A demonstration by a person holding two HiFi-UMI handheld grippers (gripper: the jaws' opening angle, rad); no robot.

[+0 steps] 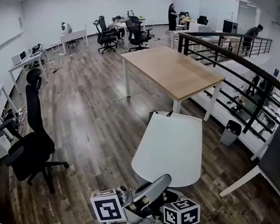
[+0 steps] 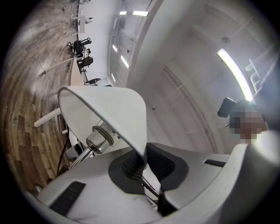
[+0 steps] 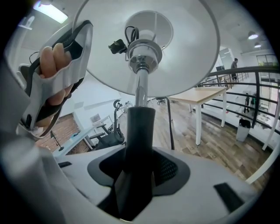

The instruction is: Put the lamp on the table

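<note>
Carry stage, by my reading: the lamp [image 1: 169, 146] is up in the air, held in both claws, short of the table [image 1: 174, 72], with bare floor between them. It isn't on any surface yet. It's tipped forward, the narrow top of the shade [image 2: 109, 109] facing the table's near corner and the wide rim facing the person.

The left claw [image 2: 144, 162] is closed tight, its pads pinching the thin rim of the shade. It's angled upward (its own view is mostly ceiling and strip lights). In the right gripper view a hand [image 3: 54, 65] wraps that claw's handle, up beside the shade's edge.

The right claw [image 3: 138, 162] sits lower, clamped around the dark stem [image 3: 139, 127], jaws spread just wide enough to take it. It looks along the stem into the underside of the shade, with a cord dangling by the socket.

Next comes closing the gap to the table's near edge, then tilting the lamp upright so its base (not in any view) can land flat, well in from the edge. Only then should the grips let go, the stem last, I'd judge. That rim pinch is the weak link: a thin shade could flex or slip.
</note>
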